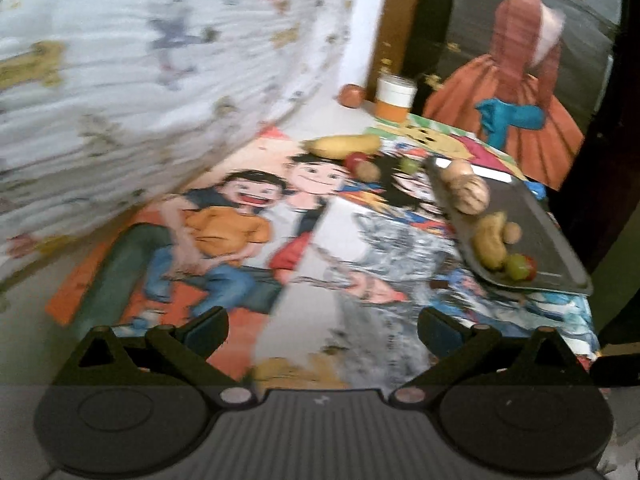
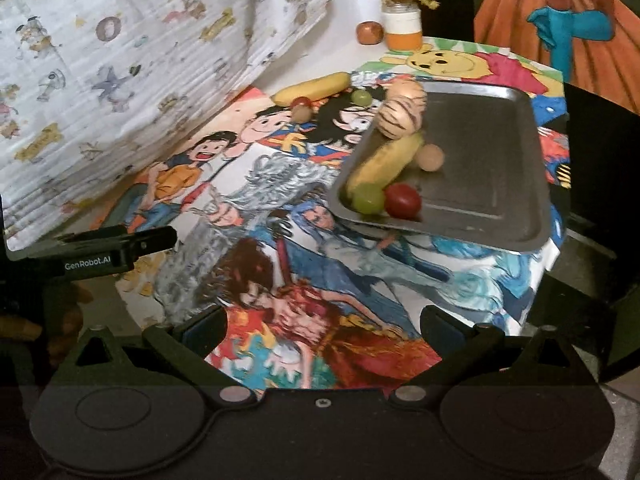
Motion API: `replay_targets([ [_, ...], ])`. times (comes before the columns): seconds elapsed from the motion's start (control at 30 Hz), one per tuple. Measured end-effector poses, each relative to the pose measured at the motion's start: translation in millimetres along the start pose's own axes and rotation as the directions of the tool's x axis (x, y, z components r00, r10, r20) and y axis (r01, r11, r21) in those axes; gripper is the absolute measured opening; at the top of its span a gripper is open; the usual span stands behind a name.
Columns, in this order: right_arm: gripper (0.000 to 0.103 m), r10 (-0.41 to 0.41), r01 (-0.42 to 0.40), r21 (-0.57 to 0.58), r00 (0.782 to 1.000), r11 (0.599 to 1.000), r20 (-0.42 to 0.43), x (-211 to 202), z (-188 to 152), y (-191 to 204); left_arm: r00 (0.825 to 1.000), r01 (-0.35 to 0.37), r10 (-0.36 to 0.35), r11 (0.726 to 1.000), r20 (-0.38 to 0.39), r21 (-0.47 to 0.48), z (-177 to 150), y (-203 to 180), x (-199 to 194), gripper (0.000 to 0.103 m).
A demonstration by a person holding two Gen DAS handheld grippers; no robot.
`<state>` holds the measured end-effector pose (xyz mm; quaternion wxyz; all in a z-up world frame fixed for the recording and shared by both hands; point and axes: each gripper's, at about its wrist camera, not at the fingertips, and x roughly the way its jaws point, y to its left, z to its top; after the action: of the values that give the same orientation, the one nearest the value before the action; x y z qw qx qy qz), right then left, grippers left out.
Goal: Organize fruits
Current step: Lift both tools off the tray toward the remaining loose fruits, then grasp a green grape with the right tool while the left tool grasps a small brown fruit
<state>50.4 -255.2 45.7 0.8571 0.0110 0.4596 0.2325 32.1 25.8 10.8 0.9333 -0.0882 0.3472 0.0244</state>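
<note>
While apparently level, both tools (image 1: 323, 330) (image 2: 323, 330) hover, jaws apart.

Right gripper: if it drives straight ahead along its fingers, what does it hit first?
Probably the cartoon-print table cover: the open right gripper holds nothing, and only printed surface lies ahead. The tray sits right of that line. Depth unclear.

tray (image 2: 492, 184) right, cloth (image 2: 248, 288) bare ahead

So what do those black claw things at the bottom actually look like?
Each gripper, left and right, is matte black plastic: two angled fingers with dark blue pads, silver pivot pins, round discs and a ribbed base. The left one's side reads "GenRobot.AI" in white.
</note>
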Motion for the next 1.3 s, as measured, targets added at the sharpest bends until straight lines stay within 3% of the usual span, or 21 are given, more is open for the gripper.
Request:
replay_targets([
  [0.27,0.102,-0.013,0.018,-0.180,0.999,0.984,0.032,-3.4,44.0,24.8,0.996,-0.051,0.051,0.999,0.073,-0.006,23.3,31.1,-8.8,0.103],
  [0.4,0.102,-0.020,0.055,-0.316,0.993,0.947,0.113,-15.5,88.2,34.7,0.991,0.002,-0.006,0.999,0.131,0.037,45.5,30.8,-12.0,0.103],
  [0.57,0.102,-0.013,0.108,-0.473,0.980,0.874,0.199,-12.4,156.3,40.6,0.973,0.099,-0.108,0.994,0.204,0.055,80.6,22.4,-1.8,0.103],
  [0.67,0.102,-0.053,0.165,-0.523,0.974,0.836,0.222,15.1,192.4,33.3,0.976,0.141,-0.147,0.989,0.159,0.050,99.1,15.1,29.7,0.103],
  [0.77,0.102,-0.068,0.171,-0.558,0.977,0.812,0.201,51.9,221.6,19.7,0.983,0.151,-0.155,0.987,0.101,0.048,109.7,5.9,63.9,0.103],
  [0.87,0.102,-0.074,0.147,-0.599,0.987,0.787,0.145,95.1,239.9,2.6,0.984,0.149,-0.157,0.983,0.081,0.103,114.1,-11.6,92.3,0.103],
  [1.07,0.099,-0.025,0.061,-0.663,0.998,0.746,0.063,159.1,242.1,-25.3,0.984,0.153,-0.167,0.973,0.067,0.173,114.5,-39.7,133.3,0.103],
  [1.23,0.092,0.024,-0.002,-0.658,0.999,0.753,0.024,192.6,238.4,-47.5,0.987,0.146,-0.156,0.973,0.043,0.181,110.4,-45.6,158.8,0.102],
  [1.3,0.086,0.039,-0.018,-0.661,0.999,0.750,0.018,202.1,236.7,-53.7,0.987,0.147,-0.155,0.974,0.038,0.171,109.6,-45.0,166.0,0.097],
])
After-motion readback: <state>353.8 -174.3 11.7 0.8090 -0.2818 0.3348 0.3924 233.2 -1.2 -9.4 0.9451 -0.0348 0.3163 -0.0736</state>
